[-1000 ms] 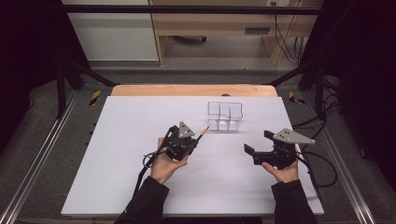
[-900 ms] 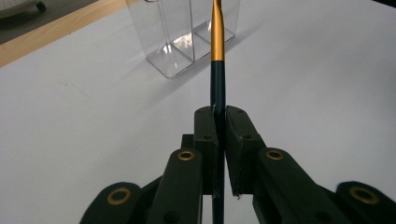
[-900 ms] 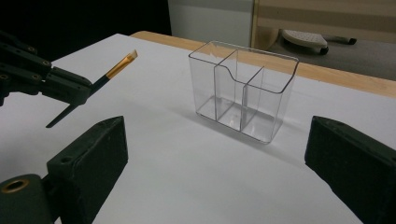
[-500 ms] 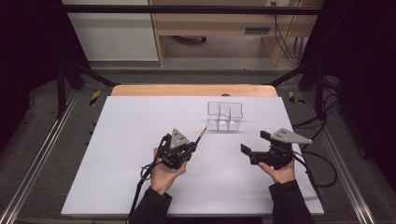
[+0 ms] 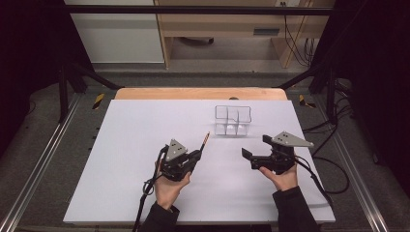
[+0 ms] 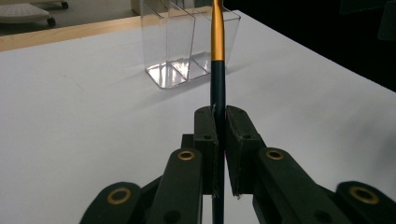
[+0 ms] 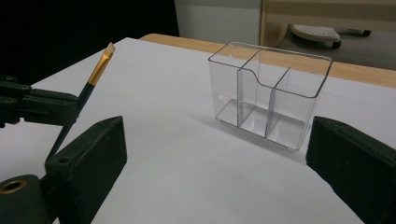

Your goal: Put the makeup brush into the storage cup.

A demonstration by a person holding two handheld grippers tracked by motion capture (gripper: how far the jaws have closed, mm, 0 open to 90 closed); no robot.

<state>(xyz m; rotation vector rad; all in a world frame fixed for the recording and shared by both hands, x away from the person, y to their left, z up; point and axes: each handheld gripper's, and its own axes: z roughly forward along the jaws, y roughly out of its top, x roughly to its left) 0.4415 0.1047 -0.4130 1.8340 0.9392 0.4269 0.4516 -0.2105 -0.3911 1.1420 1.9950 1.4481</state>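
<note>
My left gripper [image 5: 196, 155] is shut on a thin brush [image 5: 205, 140] with a dark handle and a gold ferrule. In the left gripper view the pads [image 6: 205, 130] pinch the handle, and the brush [image 6: 217, 42] rises toward a clear divided organizer [image 6: 182, 37]. This organizer [image 5: 233, 121] stands upright on the white table [image 5: 130, 145], just beyond and right of the brush tip. My right gripper [image 5: 256, 146] hovers open to the right, near the organizer. In the right gripper view its jaws [image 7: 217, 140] frame the organizer [image 7: 271, 88], with the brush [image 7: 98, 70] tilted at the left.
A wooden edge [image 5: 198, 93] runs along the far side of the table. Metal rails [image 5: 43, 159] flank both sides, and cables [image 5: 333, 169] trail off at the right. Furniture stands on the floor beyond.
My left hand has drawn back toward the near edge with the brush still gripped. The right gripper has stayed almost where it was.
</note>
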